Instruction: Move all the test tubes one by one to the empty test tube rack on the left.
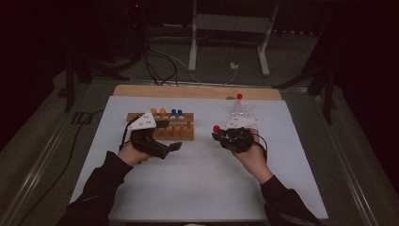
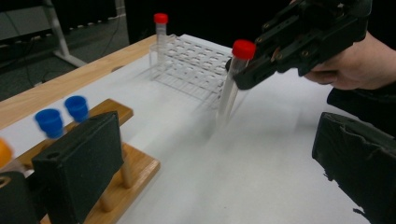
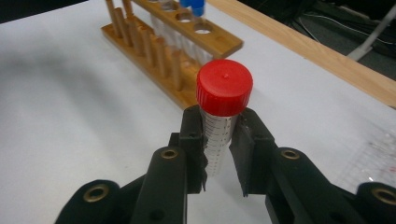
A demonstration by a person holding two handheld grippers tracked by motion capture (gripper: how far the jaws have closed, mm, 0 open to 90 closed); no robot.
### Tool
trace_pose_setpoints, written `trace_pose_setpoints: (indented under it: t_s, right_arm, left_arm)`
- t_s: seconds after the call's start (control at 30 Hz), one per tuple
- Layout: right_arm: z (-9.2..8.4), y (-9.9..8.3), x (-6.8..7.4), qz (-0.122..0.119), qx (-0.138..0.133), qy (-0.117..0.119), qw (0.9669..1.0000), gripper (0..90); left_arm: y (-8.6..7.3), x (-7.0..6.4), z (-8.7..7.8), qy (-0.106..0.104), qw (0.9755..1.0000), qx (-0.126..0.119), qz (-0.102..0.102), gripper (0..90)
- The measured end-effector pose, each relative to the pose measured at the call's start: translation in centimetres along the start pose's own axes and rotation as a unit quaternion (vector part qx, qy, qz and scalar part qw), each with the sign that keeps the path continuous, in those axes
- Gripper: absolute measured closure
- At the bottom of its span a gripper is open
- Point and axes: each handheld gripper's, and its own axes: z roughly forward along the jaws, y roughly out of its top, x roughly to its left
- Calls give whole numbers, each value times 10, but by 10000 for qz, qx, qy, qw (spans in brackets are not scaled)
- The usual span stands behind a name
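**Red-capped tube up in the right claw, left claw parked by the wooden rack**

Going left to right across the worktop (image 1: 155,188), which has a white sheet over it and a strip of bare wood along the far edge.

Left claw (image 1: 176,146) sits just in front of the wooden rack (image 1: 181,129), toward the left half of the sheet. In its own view the two jaws stand wide apart with nothing between them, just bare sheet. The rack has a couple of orange caps (image 1: 157,112) at its left end and two blue caps (image 2: 63,114) next to them.

Then the right claw (image 1: 217,135), right of the middle of the worktop. It's clamped on a clear tube with a red cap (image 3: 224,88), gripping just under the cap, jaws narrow and pressed against the tube on both sides. From the left gripper view the tube (image 2: 229,88) hangs tilted, lifted above the sheet, its lower end blurry.

Farther back, near the far right part of the sheet, there's a clear plastic rack (image 2: 194,65) with one more red-capped tube (image 2: 160,30) standing upright in its far corner.
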Motion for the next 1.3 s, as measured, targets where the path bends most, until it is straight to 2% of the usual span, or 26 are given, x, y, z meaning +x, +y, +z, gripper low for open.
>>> trace_pose_setpoints:
  t_s: [0.43, 0.6, 0.9, 1.17, 1.3]
  right_arm:
    - [1, 1, 20, -176, -23, 294, 9994, 743]
    - [2, 1, 25, -197, -35, 382, 9991, 743]
    - [3, 2, 32, -233, -31, 500, 9985, 743]
    - [3, 3, 33, -242, -55, 534, 9983, 742]
    - [1, 3, 33, -247, -67, 544, 9982, 743]
  left_arm:
    - [11, -15, 22, -396, 9991, -29, 141, 73]
    - [14, -19, 29, -498, 9985, -80, 205, 179]
    - [18, -23, 44, -494, 9983, -48, 298, 389]
    - [20, -26, 57, -462, 9983, 17, 354, 514]
    - [21, -25, 61, -531, 9980, 43, 343, 585]
